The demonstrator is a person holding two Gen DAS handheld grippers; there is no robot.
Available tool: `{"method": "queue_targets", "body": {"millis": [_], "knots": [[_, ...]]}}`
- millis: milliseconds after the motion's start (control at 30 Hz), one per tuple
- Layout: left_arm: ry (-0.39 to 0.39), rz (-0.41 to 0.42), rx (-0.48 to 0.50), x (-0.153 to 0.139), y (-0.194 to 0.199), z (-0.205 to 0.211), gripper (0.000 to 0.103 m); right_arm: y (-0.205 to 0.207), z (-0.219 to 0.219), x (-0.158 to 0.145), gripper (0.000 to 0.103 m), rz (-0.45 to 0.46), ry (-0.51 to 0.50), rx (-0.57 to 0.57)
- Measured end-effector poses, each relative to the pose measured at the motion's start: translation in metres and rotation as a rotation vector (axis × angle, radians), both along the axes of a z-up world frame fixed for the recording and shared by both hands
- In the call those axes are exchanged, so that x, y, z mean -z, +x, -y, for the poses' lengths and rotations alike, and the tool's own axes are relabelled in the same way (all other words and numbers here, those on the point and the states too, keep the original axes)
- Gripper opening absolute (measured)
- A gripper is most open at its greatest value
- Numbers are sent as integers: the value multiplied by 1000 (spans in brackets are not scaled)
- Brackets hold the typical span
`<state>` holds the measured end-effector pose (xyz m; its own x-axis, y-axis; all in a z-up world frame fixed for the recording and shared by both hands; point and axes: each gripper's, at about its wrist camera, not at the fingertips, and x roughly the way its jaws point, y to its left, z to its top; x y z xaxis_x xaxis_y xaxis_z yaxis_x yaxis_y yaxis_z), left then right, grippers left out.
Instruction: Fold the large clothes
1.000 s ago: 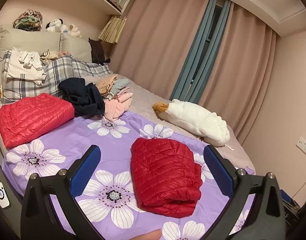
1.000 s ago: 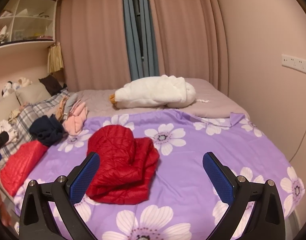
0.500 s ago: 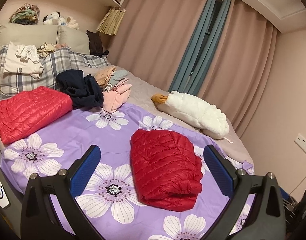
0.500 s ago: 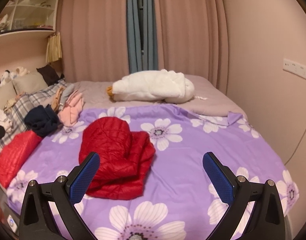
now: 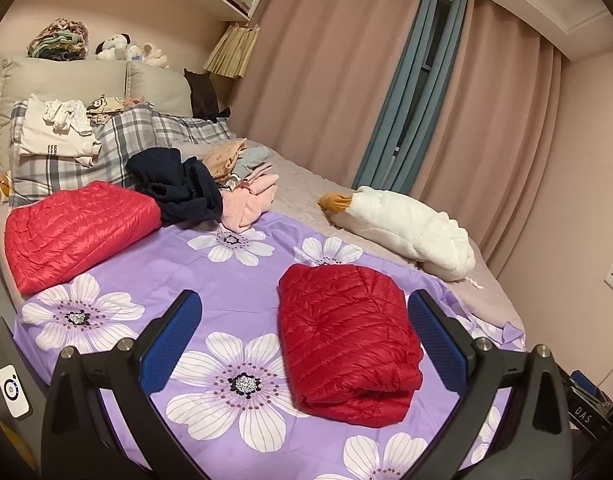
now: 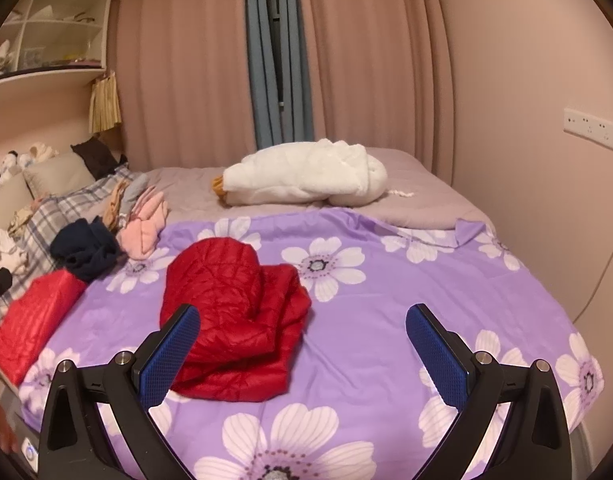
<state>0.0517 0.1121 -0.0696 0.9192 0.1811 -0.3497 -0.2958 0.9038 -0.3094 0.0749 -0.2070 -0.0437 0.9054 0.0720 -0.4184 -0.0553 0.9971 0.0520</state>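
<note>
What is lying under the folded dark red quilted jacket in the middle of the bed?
The folded dark red quilted jacket lies on the purple bedspread with white flowers. The patch of bedspread directly beneath it is covered and cannot be seen.

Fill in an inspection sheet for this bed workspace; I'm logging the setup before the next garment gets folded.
Surface: purple floral sheet spread over the bed, one far corner turned up.
Job's things: dark red puffer jacket folded mid-sheet; brighter red puffer jacket folded near the pillows.
Clutter: navy garment, pink clothes, white goose plush, plaid pillow with pale clothes on it.
Grippers: left gripper and right gripper open, holding nothing, above the sheet.
Cables: nothing seen.
Surroundings: pink curtains, wall sockets, shelf.
</note>
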Motion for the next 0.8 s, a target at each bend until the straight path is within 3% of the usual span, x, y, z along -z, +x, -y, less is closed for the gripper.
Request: {"method": "queue_targets", "body": {"millis": [367,800], "knots": [[-23,10,-53,2,1,-3,103,-1,8,-2,102,31,-4,69],[10,-10,-47,5,9,5,103,2,16,1,102,26,23,105]]}}
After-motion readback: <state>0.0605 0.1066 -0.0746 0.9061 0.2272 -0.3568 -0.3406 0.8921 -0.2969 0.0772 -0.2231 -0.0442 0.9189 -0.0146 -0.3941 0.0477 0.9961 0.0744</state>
